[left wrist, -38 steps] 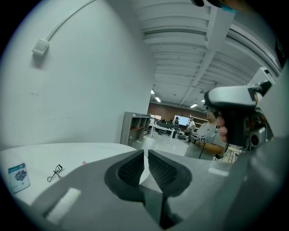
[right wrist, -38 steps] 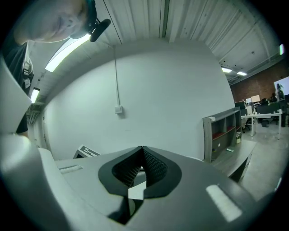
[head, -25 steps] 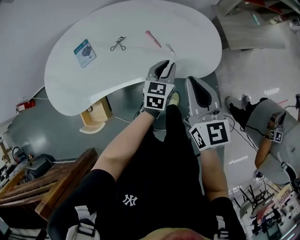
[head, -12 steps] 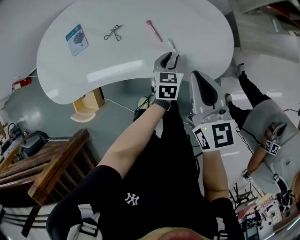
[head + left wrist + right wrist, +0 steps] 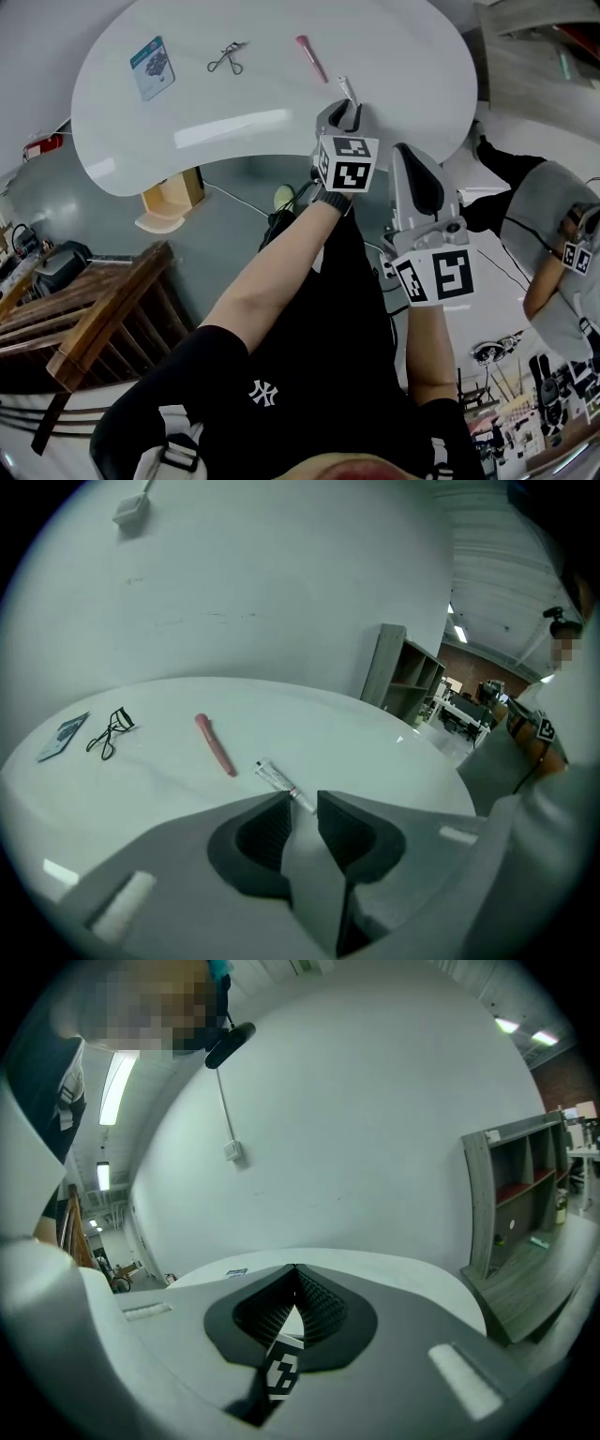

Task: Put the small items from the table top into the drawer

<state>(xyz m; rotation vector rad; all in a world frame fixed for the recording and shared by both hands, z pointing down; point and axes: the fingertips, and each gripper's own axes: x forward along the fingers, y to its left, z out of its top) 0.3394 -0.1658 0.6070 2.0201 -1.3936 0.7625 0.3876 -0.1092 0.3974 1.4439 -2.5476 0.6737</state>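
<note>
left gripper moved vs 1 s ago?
Yes. The left gripper has advanced toward the small tube on the table; the gap between its tips and the tube has nearly gone.

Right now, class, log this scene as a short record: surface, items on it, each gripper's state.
surface: white kidney-shaped table
items: teal printed card packet, black metal eyelash curler, slim pink stick, small white tube
left gripper: jaws apart, tips at the tube's near end, not closed on it
right gripper: jaws together, empty, short of the table edge
</note>
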